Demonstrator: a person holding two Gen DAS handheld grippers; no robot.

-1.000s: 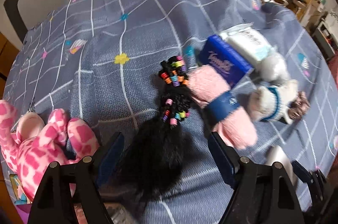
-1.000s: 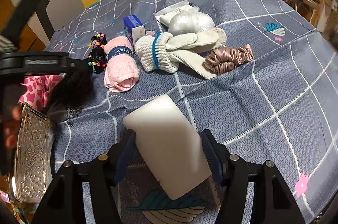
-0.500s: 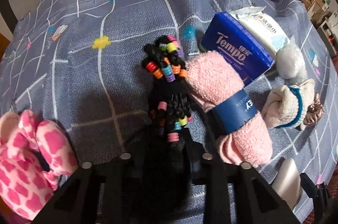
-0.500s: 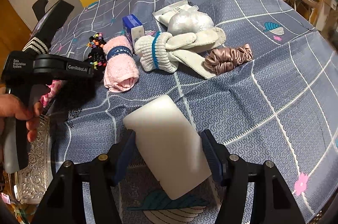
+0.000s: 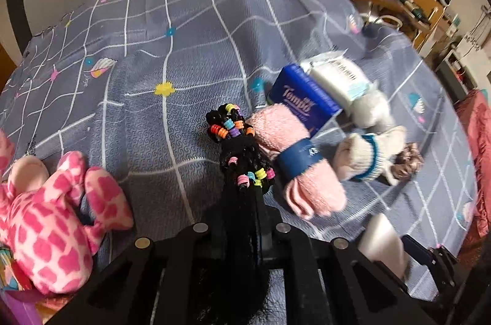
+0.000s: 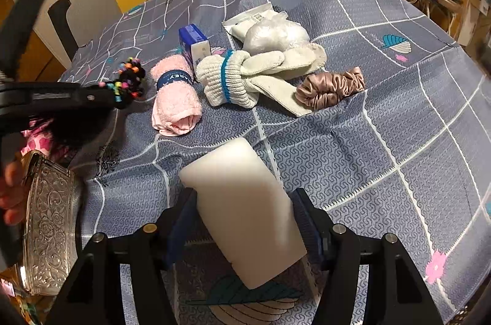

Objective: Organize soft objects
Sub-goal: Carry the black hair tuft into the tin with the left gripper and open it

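Note:
A black hairpiece with coloured beads (image 5: 242, 153) hangs from my left gripper (image 5: 242, 220), which is shut on its furry tail end. The beaded end (image 6: 129, 79) is raised just above the bedspread, beside a rolled pink towel (image 5: 294, 159) with a blue band. My right gripper (image 6: 242, 211) is shut on a white foam block (image 6: 242, 202) low over the bed's near edge. Behind the towel lie a blue tissue pack (image 6: 193, 46), white socks with a blue stripe (image 6: 239, 76) and a satin scrunchie (image 6: 331, 86).
A pink spotted plush toy (image 5: 52, 217) lies at the left. Next to it stands an embossed silver box (image 6: 49, 220), with a person's hand beside it. A white plastic packet (image 6: 276, 30) sits behind the socks. Cluttered furniture (image 5: 429, 6) stands at the far right.
My left gripper's jaws closed on the black hairpiece and lifted it a little off the bedspread. The right gripper and its white block stayed put.

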